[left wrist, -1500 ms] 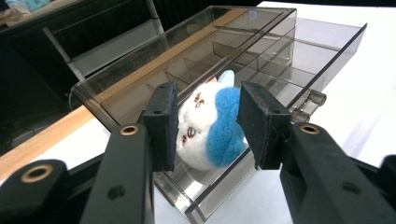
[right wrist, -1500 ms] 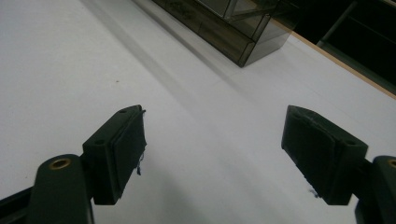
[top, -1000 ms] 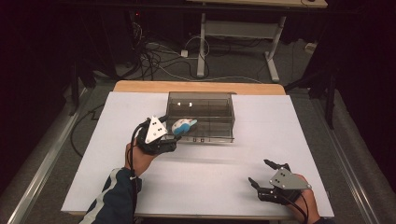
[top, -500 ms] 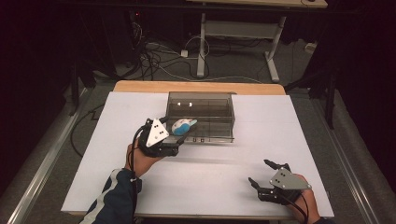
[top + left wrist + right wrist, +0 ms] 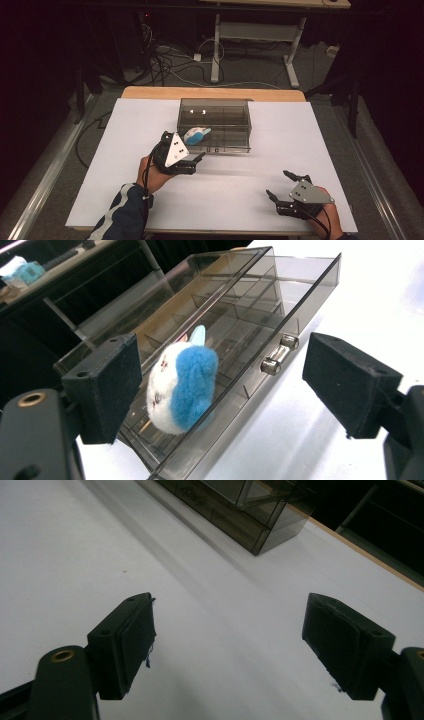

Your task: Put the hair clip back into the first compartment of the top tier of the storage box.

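Note:
A blue and white plush toy (image 5: pixel 196 135) (image 5: pixel 182 385) lies in the pulled-out drawer (image 5: pixel 240 355) of a smoky clear organiser box (image 5: pixel 215 120) at the table's middle. The drawer has a small metal handle (image 5: pixel 277 355) on its front. My left gripper (image 5: pixel 197 162) (image 5: pixel 227 382) stands open just in front of the drawer, its jaws wide apart and clear of the toy. Near the front right of the table my right gripper (image 5: pixel 277 183) (image 5: pixel 225 645) is open over bare white surface with nothing between its pads. One corner of the box (image 5: pixel 240 510) lies ahead of it.
The white table top (image 5: pixel 300 140) stretches around the box, with a wooden strip (image 5: pixel 210 93) along its far edge. Beyond it are cables on the floor and a desk frame (image 5: pixel 260 35). A dark sleeve (image 5: pixel 122 212) comes in at the bottom left.
My left gripper has drawn back from the toy toward the near edge. The toy stays in the drawer. The right gripper has not moved.

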A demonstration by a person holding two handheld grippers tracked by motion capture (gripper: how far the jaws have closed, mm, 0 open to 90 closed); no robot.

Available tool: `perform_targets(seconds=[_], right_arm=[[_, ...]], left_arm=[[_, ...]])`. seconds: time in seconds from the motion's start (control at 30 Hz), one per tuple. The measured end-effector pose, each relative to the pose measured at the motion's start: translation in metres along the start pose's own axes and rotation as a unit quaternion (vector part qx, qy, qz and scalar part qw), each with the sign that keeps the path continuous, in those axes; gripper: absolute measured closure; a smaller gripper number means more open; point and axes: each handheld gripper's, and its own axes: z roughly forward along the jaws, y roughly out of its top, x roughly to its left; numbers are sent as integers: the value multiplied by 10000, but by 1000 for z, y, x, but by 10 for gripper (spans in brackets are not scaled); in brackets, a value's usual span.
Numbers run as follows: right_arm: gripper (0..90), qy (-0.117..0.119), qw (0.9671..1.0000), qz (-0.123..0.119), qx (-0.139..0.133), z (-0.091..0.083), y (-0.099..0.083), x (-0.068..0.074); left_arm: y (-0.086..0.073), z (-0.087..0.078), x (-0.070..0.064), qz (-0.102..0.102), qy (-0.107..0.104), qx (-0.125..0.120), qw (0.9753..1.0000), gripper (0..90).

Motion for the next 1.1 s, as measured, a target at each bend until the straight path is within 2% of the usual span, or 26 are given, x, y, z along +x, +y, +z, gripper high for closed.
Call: perform_targets(seconds=[0.27,0.5,0.7,1.1], right_arm=[[220,-6,10000,23,-2,0,0,1],[220,0,10000,21,10,2,1,2],[220,-5,10000,20,22,3,1,3],[220,-4,10000,-10,14,3,2,5]], left_arm=[[-2,-8,-2,191,63,53,9998,159],[-6,-16,-2,280,65,54,9996,159],[-10,-27,-1,234,48,-21,9997,158],[-15,-40,-5,375,16,-49,9993,158]])
